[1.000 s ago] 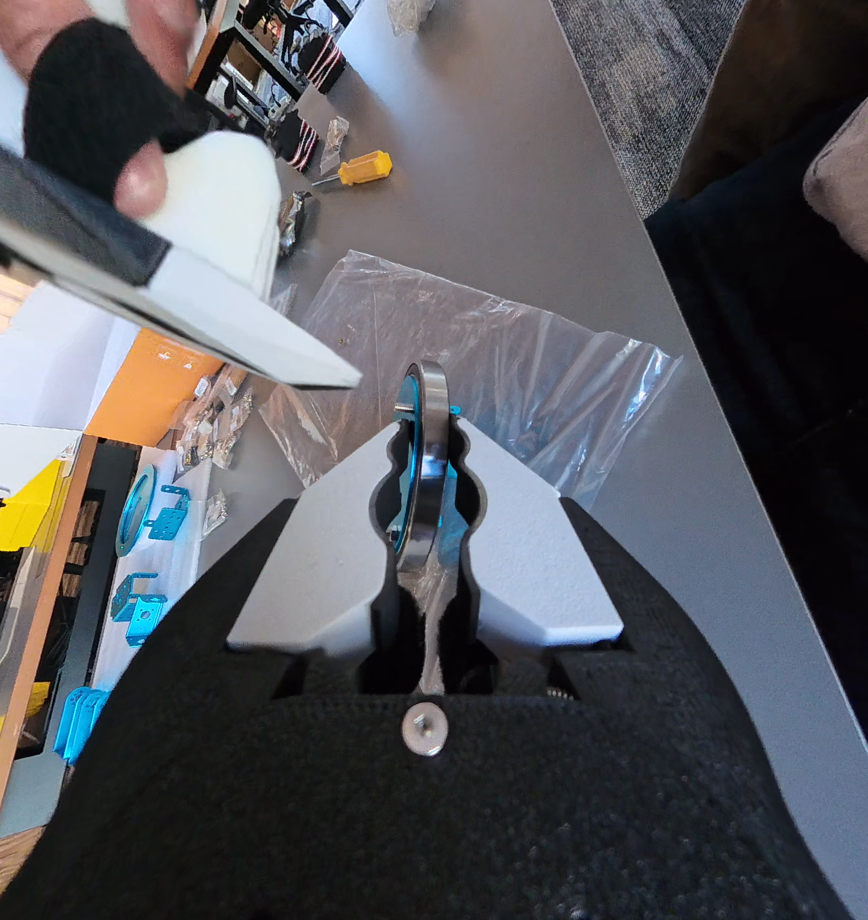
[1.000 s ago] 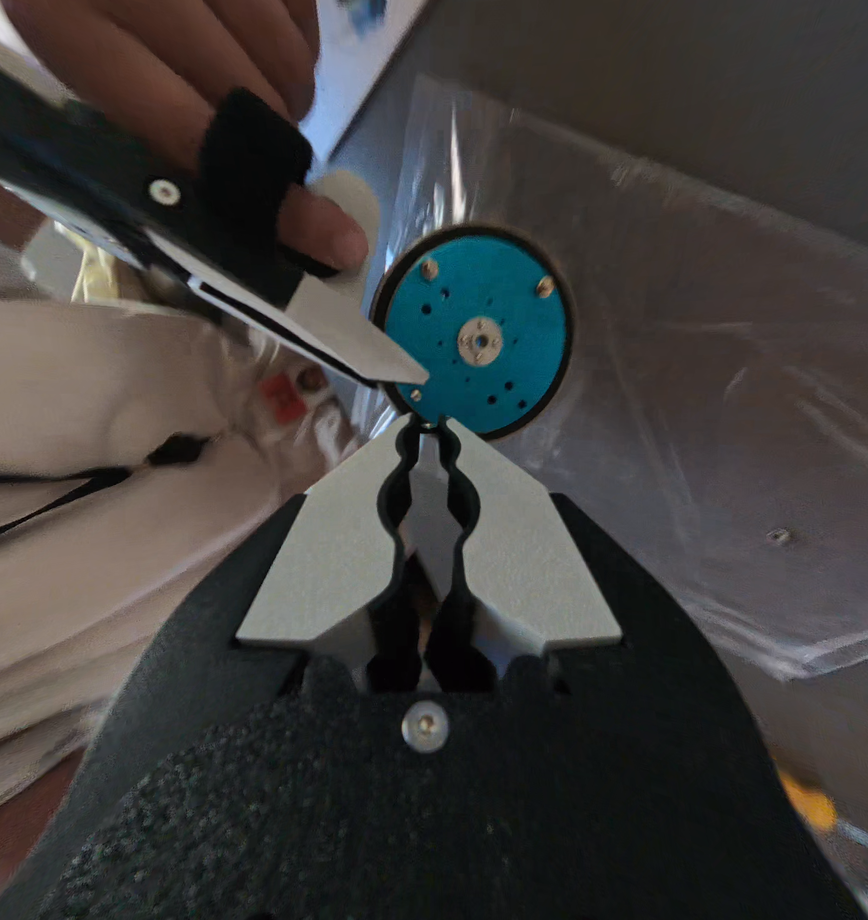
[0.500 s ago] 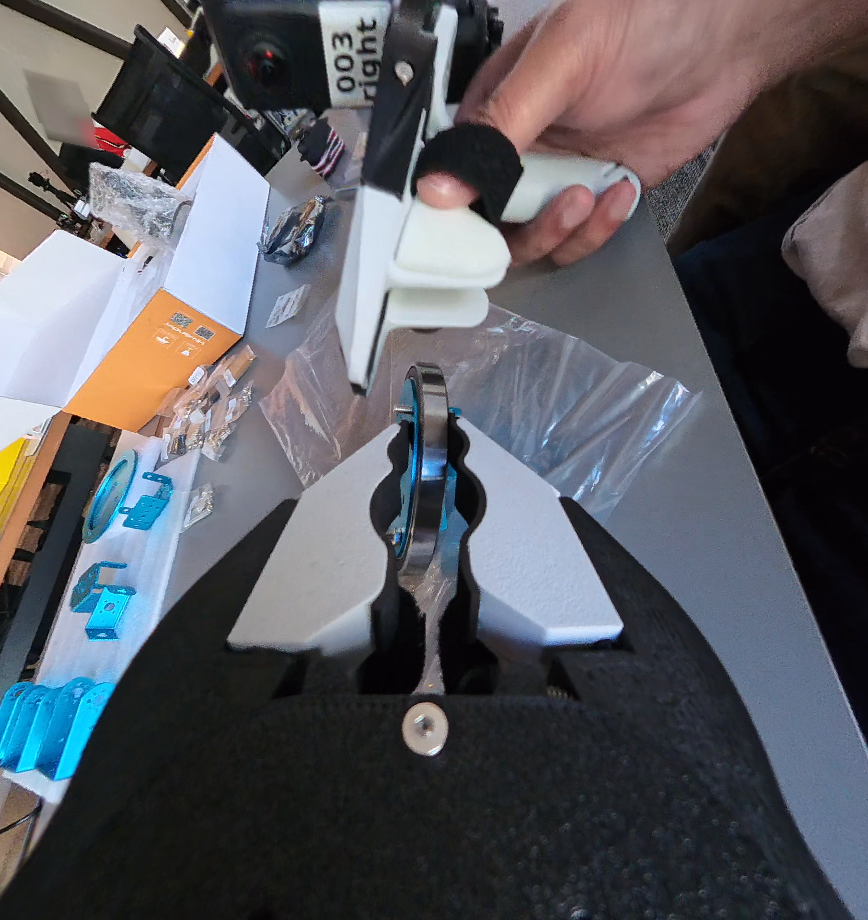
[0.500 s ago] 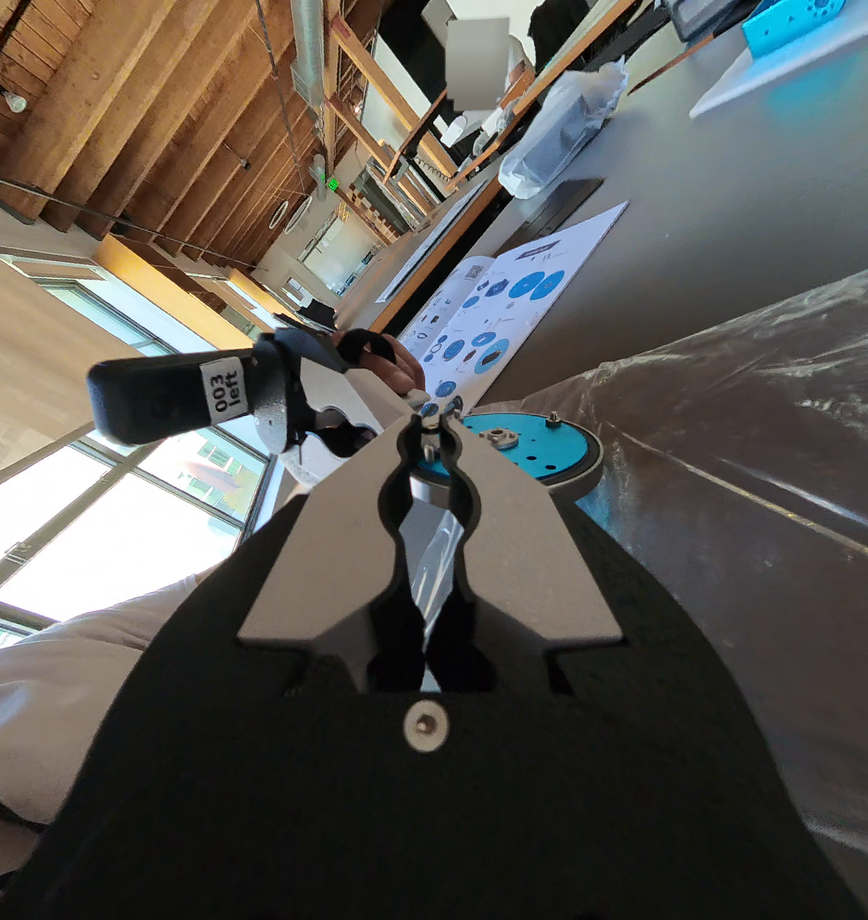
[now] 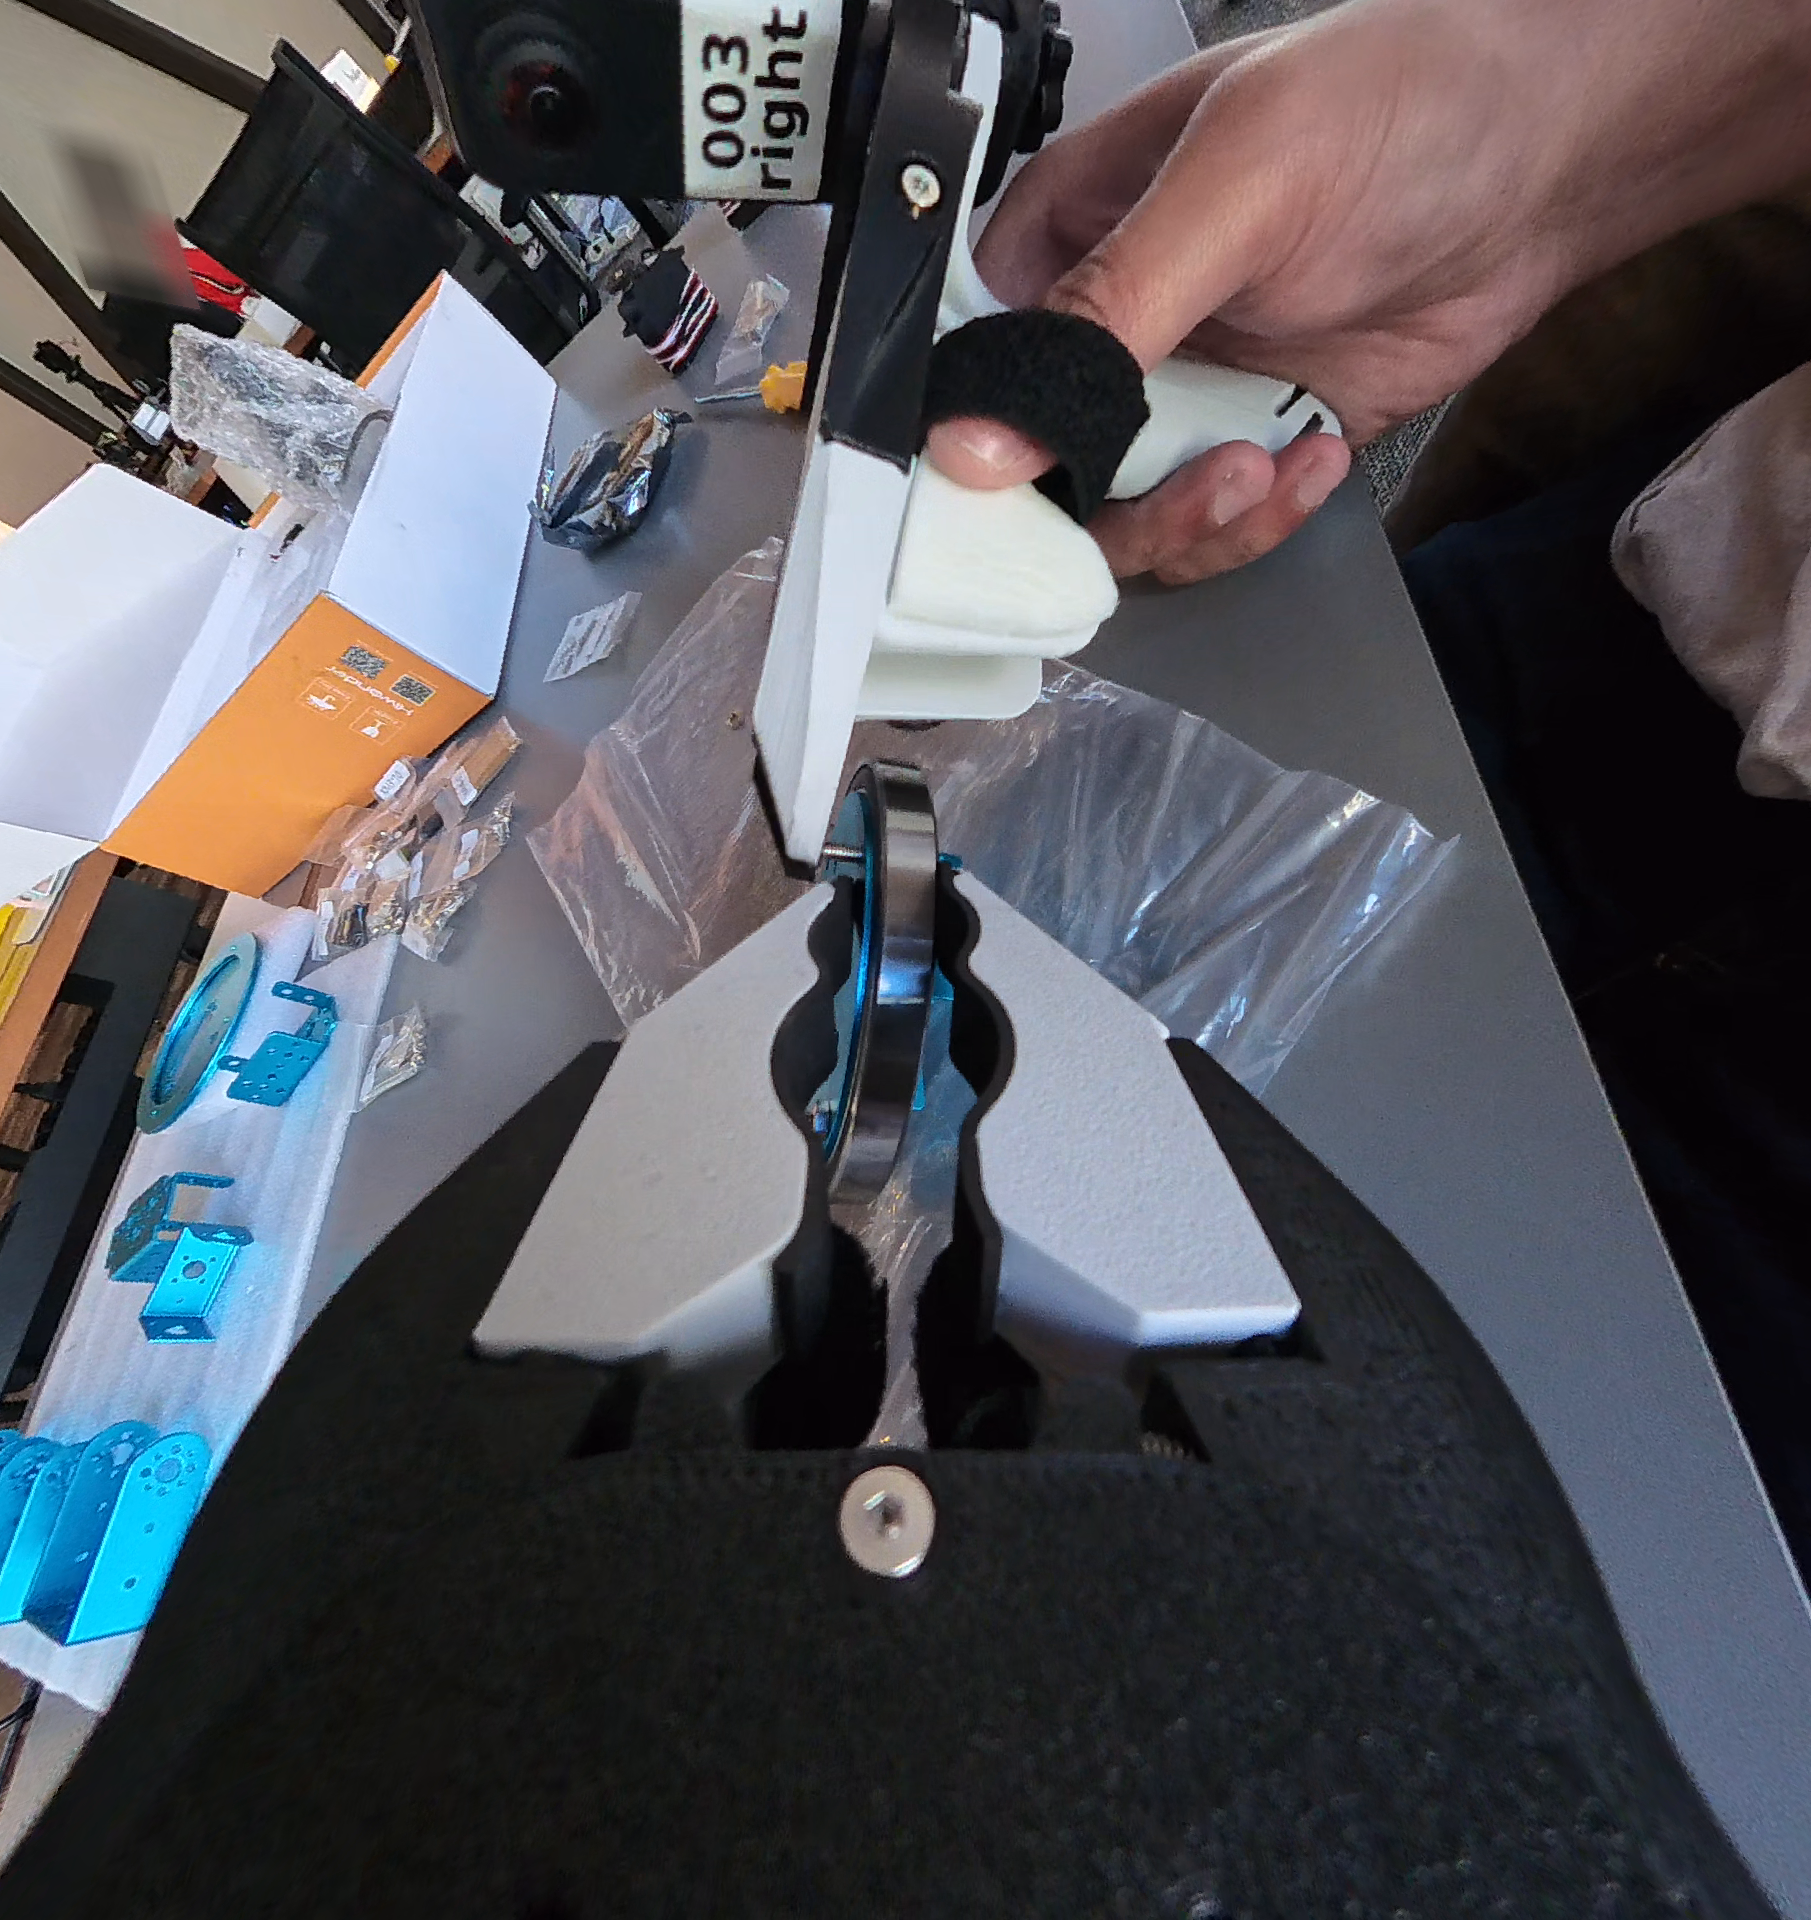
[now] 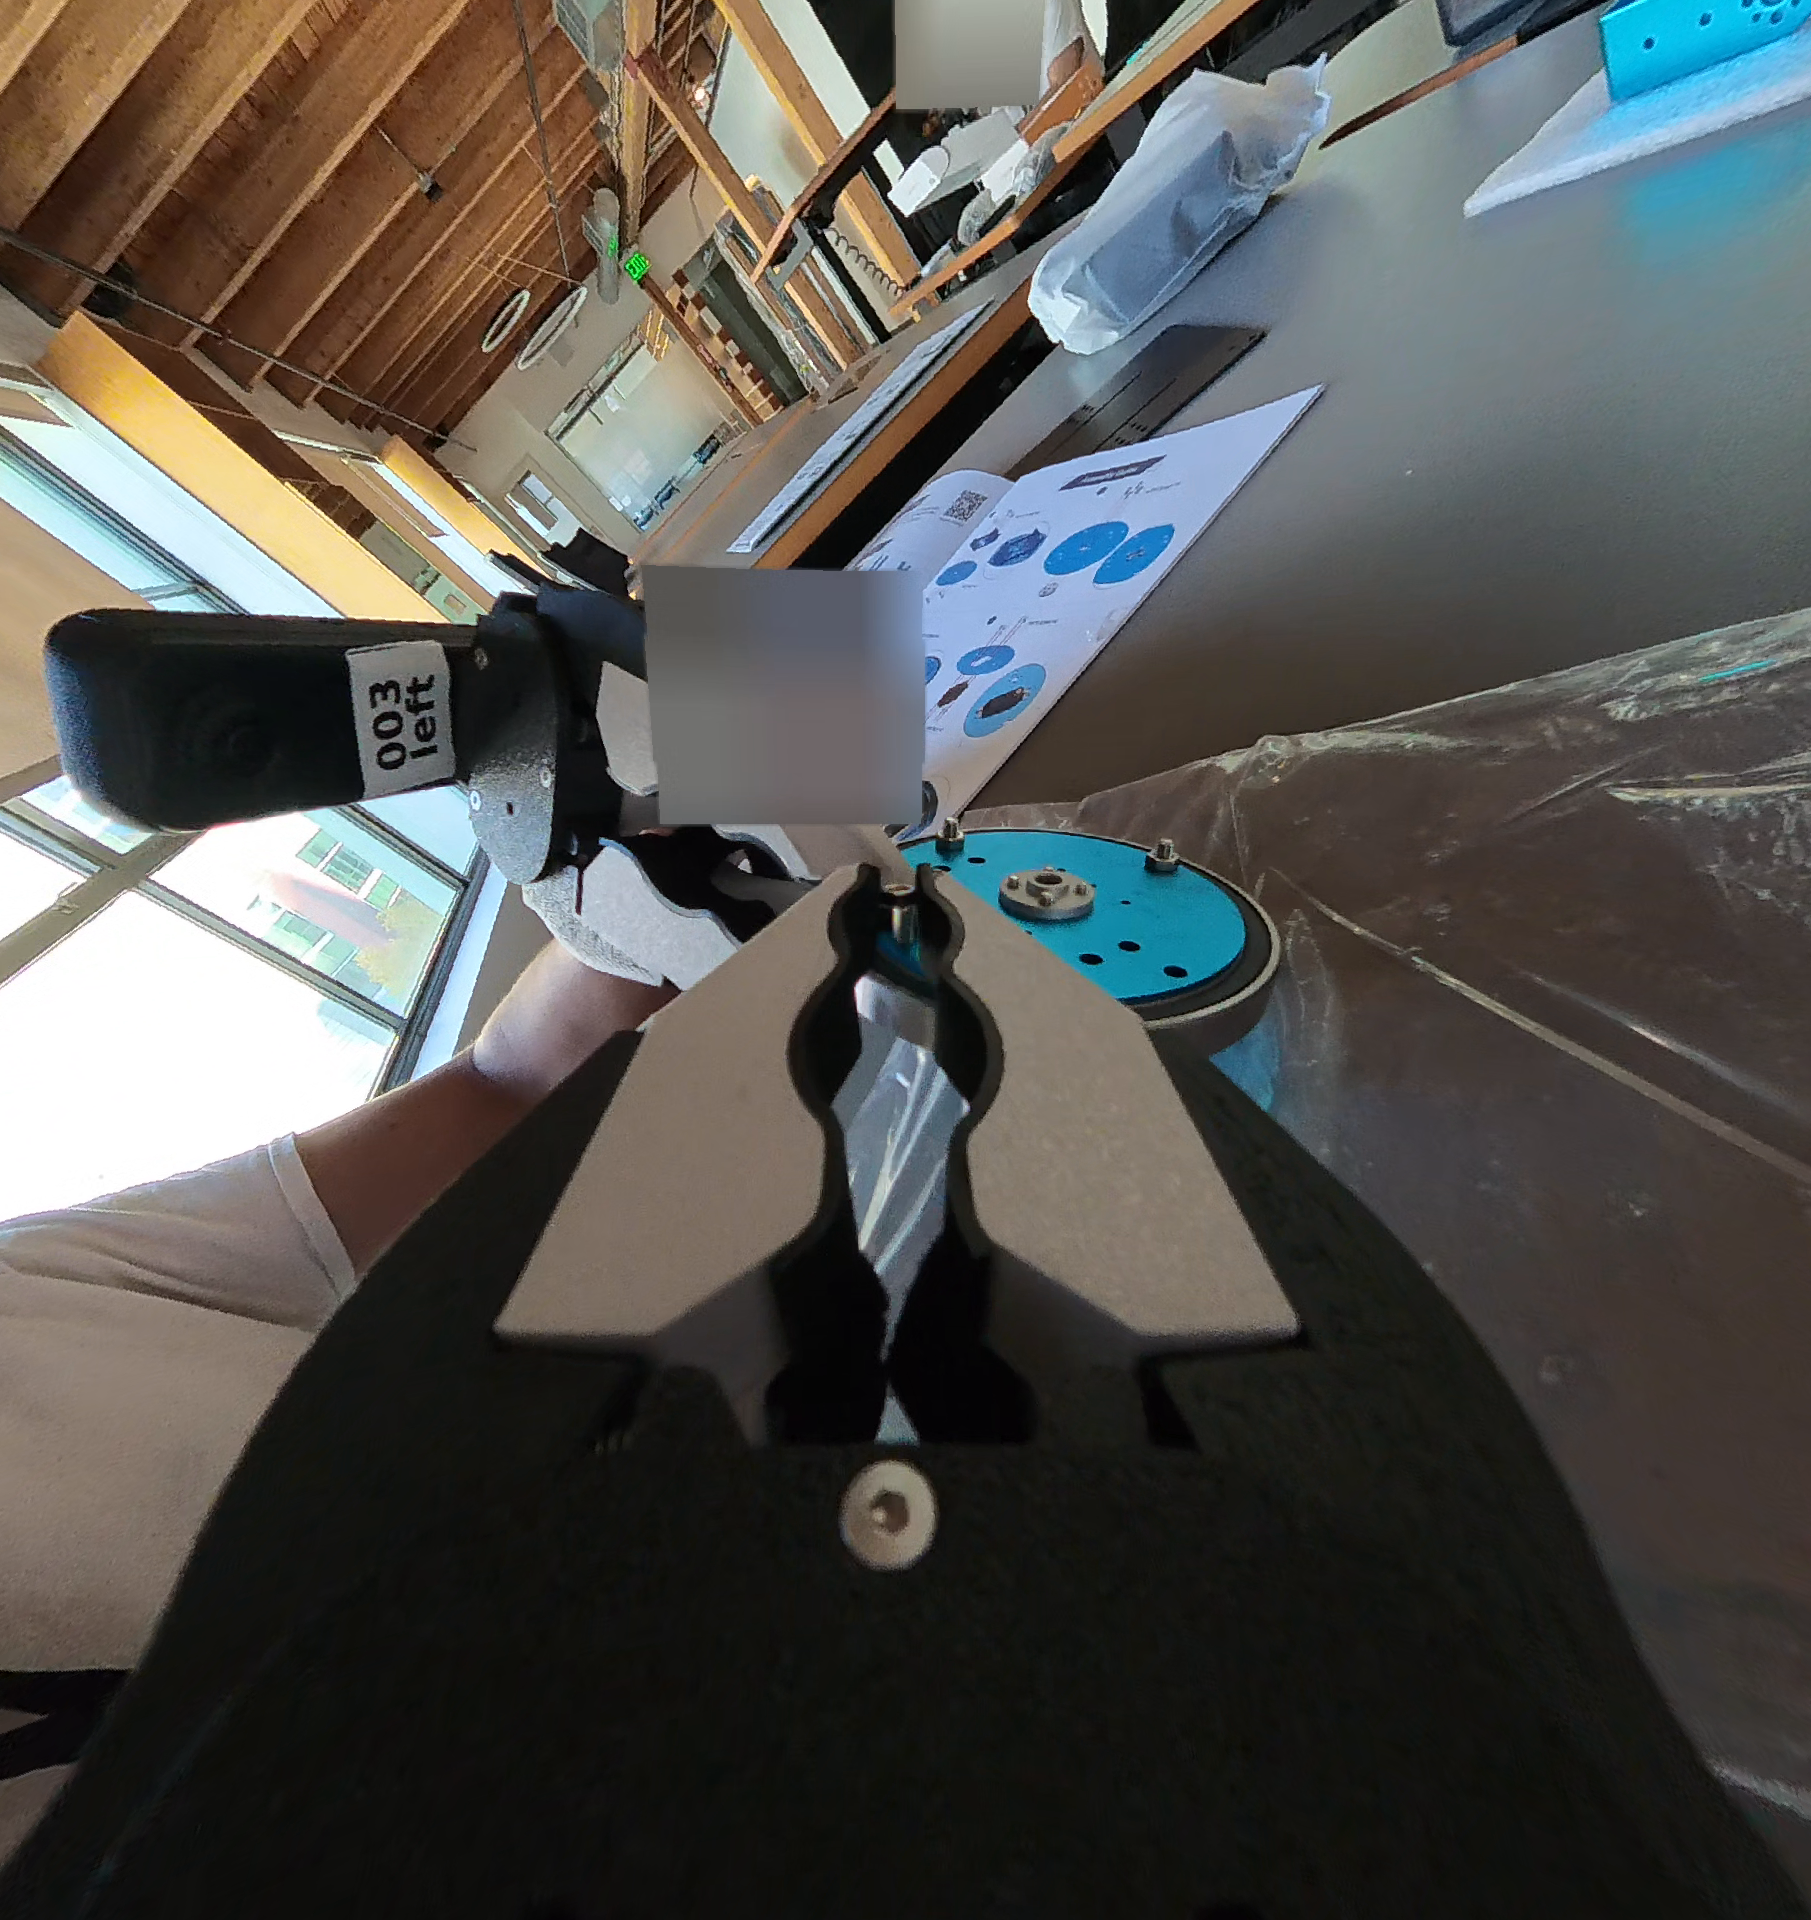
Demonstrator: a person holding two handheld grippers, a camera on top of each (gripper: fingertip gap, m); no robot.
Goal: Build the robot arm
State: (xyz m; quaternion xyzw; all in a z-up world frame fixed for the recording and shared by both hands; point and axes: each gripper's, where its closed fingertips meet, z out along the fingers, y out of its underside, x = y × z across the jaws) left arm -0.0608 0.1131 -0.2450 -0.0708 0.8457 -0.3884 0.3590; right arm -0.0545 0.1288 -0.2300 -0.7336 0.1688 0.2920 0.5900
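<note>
Between left jaws, round disc (image 5: 885, 977) (blue, steel-rimmed)

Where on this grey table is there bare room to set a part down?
Bare grey table runs along the edge nearest the person, right of the clear plastic bag. Left of the bag is crowded: small hardware packets, orange box, blue brackets on white foam.

Orange-white box (image 5: 288, 665), blue brackets (image 5: 179, 1283), open instruction sheet (image 6: 1077, 561), clear plastic bag (image 5: 1171, 883).
</note>
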